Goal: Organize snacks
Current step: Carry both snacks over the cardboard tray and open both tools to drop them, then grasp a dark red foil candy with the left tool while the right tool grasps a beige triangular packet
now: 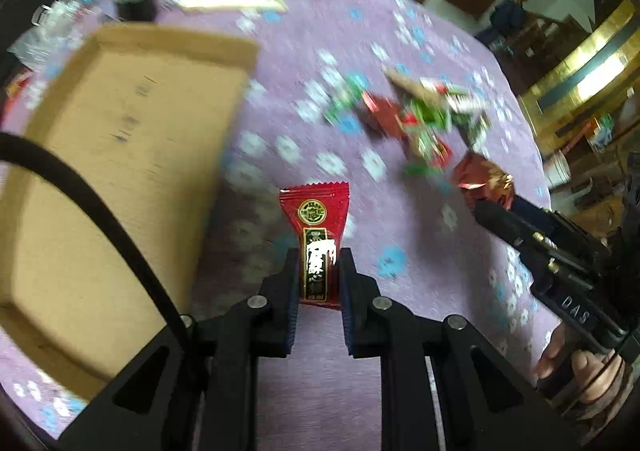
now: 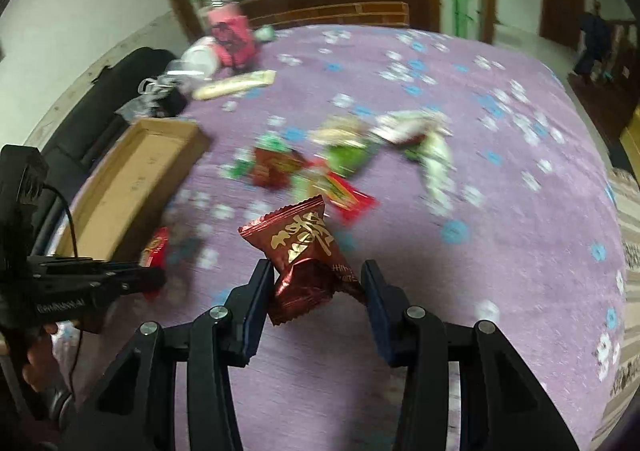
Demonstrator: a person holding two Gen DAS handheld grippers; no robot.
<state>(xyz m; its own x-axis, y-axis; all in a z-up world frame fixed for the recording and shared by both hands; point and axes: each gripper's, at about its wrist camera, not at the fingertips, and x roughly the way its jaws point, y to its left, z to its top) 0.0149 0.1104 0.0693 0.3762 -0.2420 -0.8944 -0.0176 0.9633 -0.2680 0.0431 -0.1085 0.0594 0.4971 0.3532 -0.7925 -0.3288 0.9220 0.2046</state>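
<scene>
My left gripper [image 1: 319, 261] is shut on a red and black snack packet [image 1: 316, 235], held above the purple cloth just right of a shallow cardboard box [image 1: 120, 155]. My right gripper [image 2: 316, 271] is shut on a dark red foil snack [image 2: 306, 255] with gold characters; that snack also shows in the left wrist view [image 1: 484, 181] at the tip of the right gripper. A pile of loose green and red snacks [image 2: 332, 163] lies on the cloth beyond both grippers, also visible in the left wrist view [image 1: 420, 119]. The box [image 2: 136, 171] lies left of the pile.
A purple flowered cloth [image 2: 500, 211] covers the table. A long beige packet [image 2: 236, 85], a pink container [image 2: 232, 35] and plastic clutter [image 2: 168, 87] sit at the far left. The table's right edge [image 2: 618, 235] drops toward a striped rug.
</scene>
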